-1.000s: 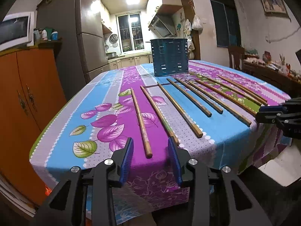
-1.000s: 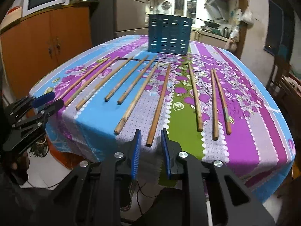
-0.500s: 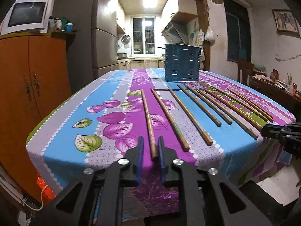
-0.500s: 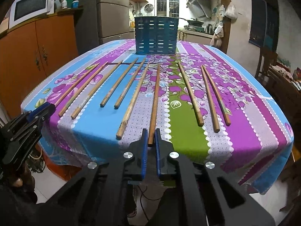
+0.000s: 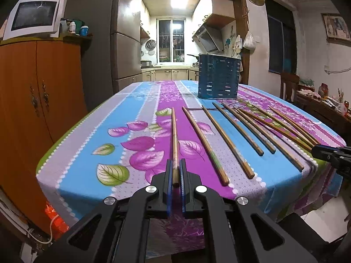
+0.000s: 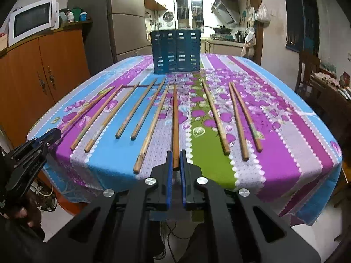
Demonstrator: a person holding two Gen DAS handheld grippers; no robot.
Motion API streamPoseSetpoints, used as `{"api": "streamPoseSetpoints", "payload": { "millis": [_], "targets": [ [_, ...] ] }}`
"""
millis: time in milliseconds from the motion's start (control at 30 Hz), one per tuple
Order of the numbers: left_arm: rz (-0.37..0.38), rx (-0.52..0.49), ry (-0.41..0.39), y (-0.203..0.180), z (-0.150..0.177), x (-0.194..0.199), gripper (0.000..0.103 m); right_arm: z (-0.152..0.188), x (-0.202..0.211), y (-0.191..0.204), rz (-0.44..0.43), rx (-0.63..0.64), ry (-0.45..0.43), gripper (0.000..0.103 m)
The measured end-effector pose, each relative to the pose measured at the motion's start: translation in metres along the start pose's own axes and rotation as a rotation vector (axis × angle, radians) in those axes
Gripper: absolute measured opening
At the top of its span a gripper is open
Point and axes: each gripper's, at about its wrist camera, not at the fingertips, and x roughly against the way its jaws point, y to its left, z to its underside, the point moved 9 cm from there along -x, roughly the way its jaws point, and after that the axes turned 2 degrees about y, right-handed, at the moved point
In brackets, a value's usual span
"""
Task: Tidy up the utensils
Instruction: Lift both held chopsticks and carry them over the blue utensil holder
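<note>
Left wrist view: at the table's near edge, the left gripper (image 5: pixel 175 173) pinches the leftmost chopstick (image 5: pixel 174 140); the right gripper (image 6: pixel 175 161) clamps another chopstick (image 6: pixel 175 118). Bare tablecloth (image 5: pixel 105 118) lies leftward; the blue utensil holder (image 5: pixel 218 76) stands beyond.

Floral tablecloth (image 5: pixel 136 129) covers table. Orange cabinet (image 5: pixel 33 100) at left, microwave (image 5: pixel 33 17) on top. Fridge (image 5: pixel 125 39) behind. Kitchen window (image 5: pixel 172 39) beyond.

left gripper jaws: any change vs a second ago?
Yes. The left gripper has closed: its jaws stood wide apart either side of the leftmost chopstick on the tablecloth; now they pinch its near end.
</note>
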Motion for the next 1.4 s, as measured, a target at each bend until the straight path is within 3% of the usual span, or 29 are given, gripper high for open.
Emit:
{"api": "streamPoseSetpoints", "payload": {
  "millis": [567,900,1133,1400],
  "targets": [
    [-0.017,0.03,-0.138,0.01,-0.077,0.048,0.007,-0.067,0.054,-0.005,-0.008,0.075,-0.244,0.005],
    [0.003,0.068,-0.114,0.019,-0.128,0.049,0.007,-0.127,0.078,-0.013,-0.024,0.093,-0.343,0.005],
    [0.055,0.107,-0.065,0.023,-0.157,0.041,0.007,-0.161,0.075,-0.011,-0.052,0.138,-0.357,0.005],
    [0.087,0.088,-0.063,0.023,-0.205,0.04,0.007,-0.201,0.077,-0.01,-0.128,0.152,-0.37,0.005]
  ]
}}
